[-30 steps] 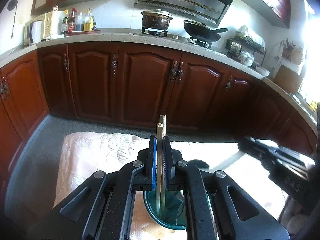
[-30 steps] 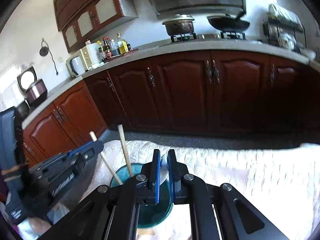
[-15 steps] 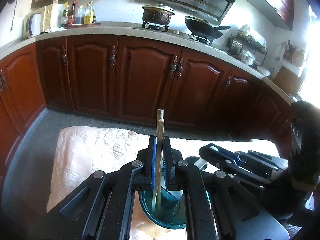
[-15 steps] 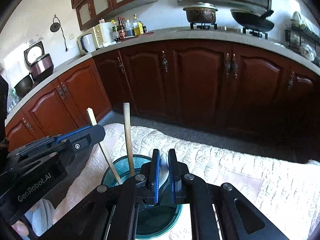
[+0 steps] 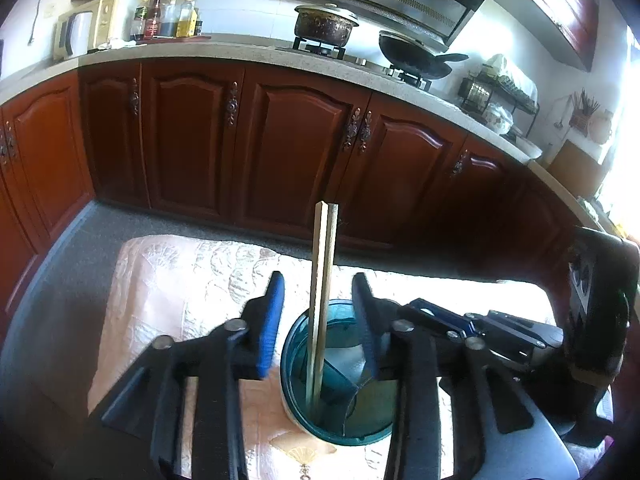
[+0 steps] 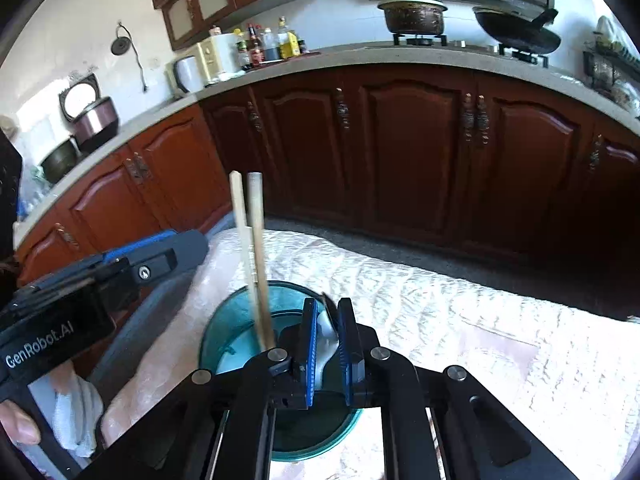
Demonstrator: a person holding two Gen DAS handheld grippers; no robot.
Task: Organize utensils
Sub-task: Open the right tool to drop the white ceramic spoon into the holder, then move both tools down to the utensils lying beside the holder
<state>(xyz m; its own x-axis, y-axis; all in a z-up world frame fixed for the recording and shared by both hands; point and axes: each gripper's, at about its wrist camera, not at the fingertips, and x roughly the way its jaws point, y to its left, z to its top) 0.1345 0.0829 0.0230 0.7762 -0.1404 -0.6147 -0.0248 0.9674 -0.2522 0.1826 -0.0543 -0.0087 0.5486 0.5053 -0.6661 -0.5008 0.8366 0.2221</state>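
**Chopsticks dropped in, spoon next**

Now, the landmark is the teal holder, standing on the quilted tabletop. Astride its rim, the left tongs have just been opening; the pads stand clear of the wooden chopsticks, which lean upright inside the holder. Over its near side, the right tongs pinch a pale spoon, jaws parting slightly. The chopsticks look light and stiff; the spoon looks smooth, likely slippery, best held mid-handle.
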